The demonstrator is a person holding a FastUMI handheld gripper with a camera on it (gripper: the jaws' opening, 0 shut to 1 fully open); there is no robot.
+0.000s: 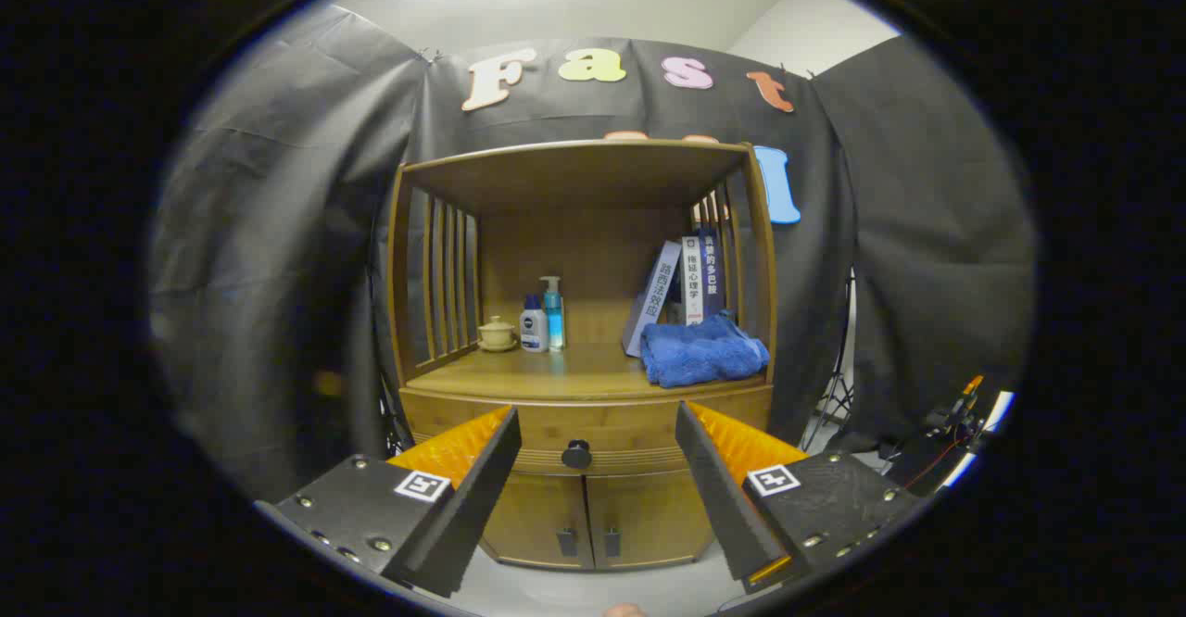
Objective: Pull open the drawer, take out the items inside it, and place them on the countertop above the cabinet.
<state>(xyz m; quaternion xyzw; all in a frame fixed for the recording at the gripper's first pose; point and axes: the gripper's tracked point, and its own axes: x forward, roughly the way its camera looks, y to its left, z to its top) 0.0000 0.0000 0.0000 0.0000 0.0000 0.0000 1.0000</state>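
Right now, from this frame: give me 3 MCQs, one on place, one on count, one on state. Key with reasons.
1. Where does the blue towel lie?
A. On the countertop, in front of the books
B. Inside the open drawer
C. On the floor by the cabinet doors

2. How many bottles stand beside the lidded cup?
A. None
B. Two
C. Four

3. What state is the drawer in?
A. Pulled fully out
B. Removed
C. Closed, knob untouched

Key:
1. A: the towel sits folded at the countertop's right end, below the leaning books.
2. B: a white-labelled bottle and a blue pump bottle stand right of the cup.
3. C: the drawer front is flush with the cabinet, and the gripper has its fingers spread wide, with the knob seen between them and beyond.
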